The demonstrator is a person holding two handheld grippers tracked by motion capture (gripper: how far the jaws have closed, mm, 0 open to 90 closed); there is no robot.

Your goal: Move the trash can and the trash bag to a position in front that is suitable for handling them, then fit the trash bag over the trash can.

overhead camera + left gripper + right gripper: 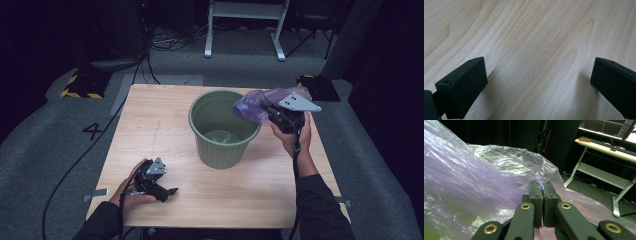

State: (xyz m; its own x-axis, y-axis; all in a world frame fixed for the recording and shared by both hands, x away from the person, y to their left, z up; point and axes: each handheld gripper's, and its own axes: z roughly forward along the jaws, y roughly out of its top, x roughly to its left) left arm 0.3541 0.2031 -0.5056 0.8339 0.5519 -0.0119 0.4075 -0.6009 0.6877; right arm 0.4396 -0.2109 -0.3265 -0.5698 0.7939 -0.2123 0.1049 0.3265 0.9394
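Item 1: purple plastic bag point(255, 106), thin, crinkled, see-through, clamped in the right tongs point(266, 107) at the far right rim of the bin point(224, 150), held above its opening. In the right gripper view the film point(474, 195) billows ahead of the closed jaws.

Item 2: green bin, round, ribbed wall, upright mid-surface.

Item 3: left tongs point(170, 192), jaws wide apart with nothing between, resting low at the near left of the pale wood-grain surface point(160, 125), well apart from the bin.

Surroundings: grey carpet; a white desk frame point(245, 27) beyond.
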